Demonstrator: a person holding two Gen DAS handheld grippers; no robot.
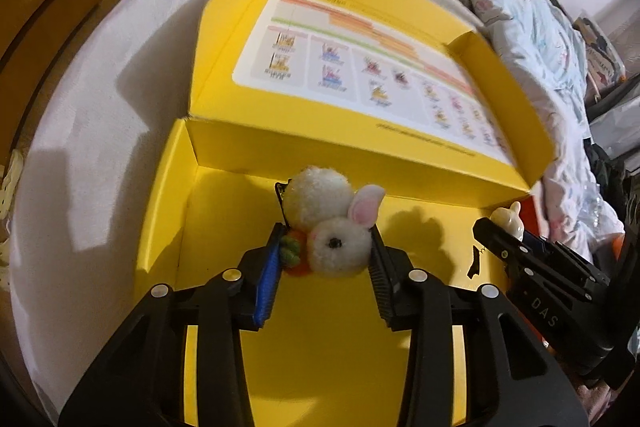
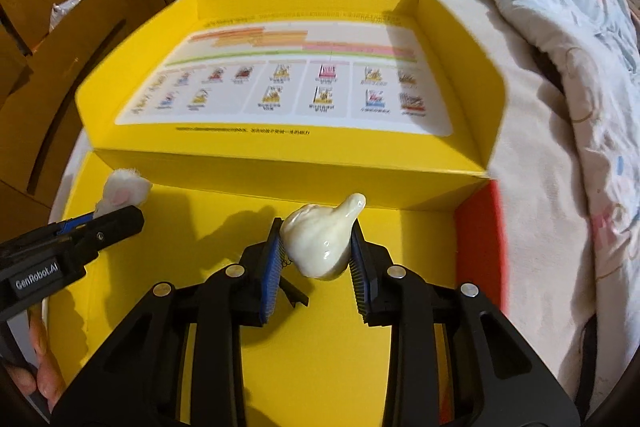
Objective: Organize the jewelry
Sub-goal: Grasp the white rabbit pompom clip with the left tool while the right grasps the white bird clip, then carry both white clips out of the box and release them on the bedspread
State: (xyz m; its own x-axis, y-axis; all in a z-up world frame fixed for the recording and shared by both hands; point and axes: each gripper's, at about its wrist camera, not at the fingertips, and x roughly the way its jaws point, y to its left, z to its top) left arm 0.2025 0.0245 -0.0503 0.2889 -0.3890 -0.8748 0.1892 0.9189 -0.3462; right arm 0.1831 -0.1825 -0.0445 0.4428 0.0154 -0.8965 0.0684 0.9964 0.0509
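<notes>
Both grippers are loaded over the open yellow box [image 1: 168, 227], which sits on the bed [image 1: 80, 107] with its lid [image 2: 280, 155] folded back. The left gripper [image 1: 326, 251] is clamped on a fluffy pom-pom bunny charm [image 1: 332, 227], and the right gripper [image 2: 318, 247] is clamped on a glossy cream bunny figurine [image 2: 320, 243]. Neither set of jaws stands free; pads are pressing in on both sides of each piece.

Here's the worry. That glazed figurine looks slick and rounded, and it's pinched only near the fingertips, so I'd judge a tilt or a jolt could squirt it out of the pads and drop it onto the box floor. The plush one is the opposite problem: it squashes, so the grip may feel firm while the charm pivots, and its dark clasp [image 1: 280, 195] trails out on the left where it could snag a finger. The two grippers are also close together (the right one's tip shows at the edge of the left view), so a careless swing could knock them.

As for placement: the plush head sits squarely between the left pads, body and ear poking past the tips. The figurine's belly is between the right pads, its ear pointing up beyond them
</notes>
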